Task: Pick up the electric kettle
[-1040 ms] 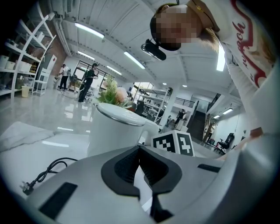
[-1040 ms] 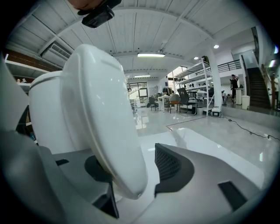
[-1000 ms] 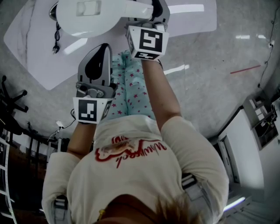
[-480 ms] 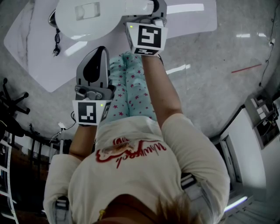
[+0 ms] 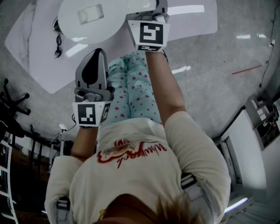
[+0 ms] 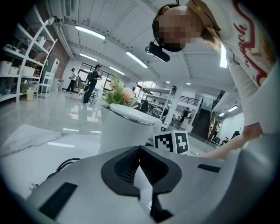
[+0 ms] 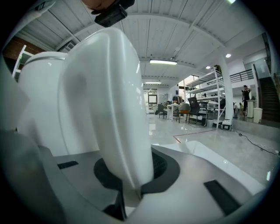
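Right gripper (image 7: 131, 186) fingers clamp the kettle (image 5: 87, 19) handle (image 7: 109, 109); left gripper (image 6: 142, 173) fingers closed, empty, beside the kettle. Lifting likely remains.

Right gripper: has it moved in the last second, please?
Yes. The right gripper, shut on the kettle handle, moved farther in over the white table's near edge.

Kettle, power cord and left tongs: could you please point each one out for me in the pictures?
electric kettle (image 5: 87, 19): head view, on its white lid.
power cord (image 5: 57, 40): head view, on the black cable left of the kettle.
left tongs (image 5: 99, 51): head view, at the closed tips.
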Tool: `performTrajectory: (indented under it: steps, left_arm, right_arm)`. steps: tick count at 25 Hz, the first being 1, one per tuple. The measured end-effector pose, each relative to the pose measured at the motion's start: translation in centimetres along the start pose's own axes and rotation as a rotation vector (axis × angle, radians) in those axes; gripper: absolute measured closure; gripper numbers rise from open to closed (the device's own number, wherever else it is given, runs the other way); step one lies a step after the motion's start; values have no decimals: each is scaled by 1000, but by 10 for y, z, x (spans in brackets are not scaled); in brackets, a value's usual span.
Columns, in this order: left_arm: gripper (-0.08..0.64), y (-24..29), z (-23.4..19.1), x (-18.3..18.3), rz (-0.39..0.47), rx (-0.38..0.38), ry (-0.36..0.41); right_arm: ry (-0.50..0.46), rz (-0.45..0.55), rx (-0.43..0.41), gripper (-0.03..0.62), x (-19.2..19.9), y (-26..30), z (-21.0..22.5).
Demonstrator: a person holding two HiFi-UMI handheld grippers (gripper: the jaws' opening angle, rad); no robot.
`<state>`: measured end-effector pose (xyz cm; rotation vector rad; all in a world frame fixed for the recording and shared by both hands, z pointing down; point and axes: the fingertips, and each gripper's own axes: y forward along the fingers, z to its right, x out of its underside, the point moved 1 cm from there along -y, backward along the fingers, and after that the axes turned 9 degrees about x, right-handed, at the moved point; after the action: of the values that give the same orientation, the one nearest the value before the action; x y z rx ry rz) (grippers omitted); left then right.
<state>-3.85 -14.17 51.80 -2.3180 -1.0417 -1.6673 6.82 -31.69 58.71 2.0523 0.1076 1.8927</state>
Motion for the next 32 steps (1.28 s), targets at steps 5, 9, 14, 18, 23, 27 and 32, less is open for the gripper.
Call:
performTrajectory:
  steps: [5, 9, 14, 18, 23, 27, 32]
  left_arm:
    - [561, 1, -3, -1, 2, -10, -4]
    - [561, 3, -9, -2, 6, -25, -11]
    - [561, 2, -18, -4, 12, -45, -16]
    - [561, -2, -25, -5, 6, -64, -24]
    - [561, -2, -31, -4, -2, -80, -33]
    - [561, -1, -34, -4, -1, -82, -34]
    - [561, 2, -38, -1, -2, -86, -35]
  right_arm:
    - [14, 27, -20, 545, -4, 6, 0]
    - [20, 34, -38, 545, -3, 11, -3]
    - [23, 54, -39, 545, -7, 16, -5]
    - [26, 46, -40, 543, -9, 17, -7]
    - [76, 33, -29, 543, -7, 21, -6]
    - [121, 89, -13, 541, -18, 23, -6]
    - [86, 12, -12, 541, -5, 20, -2]
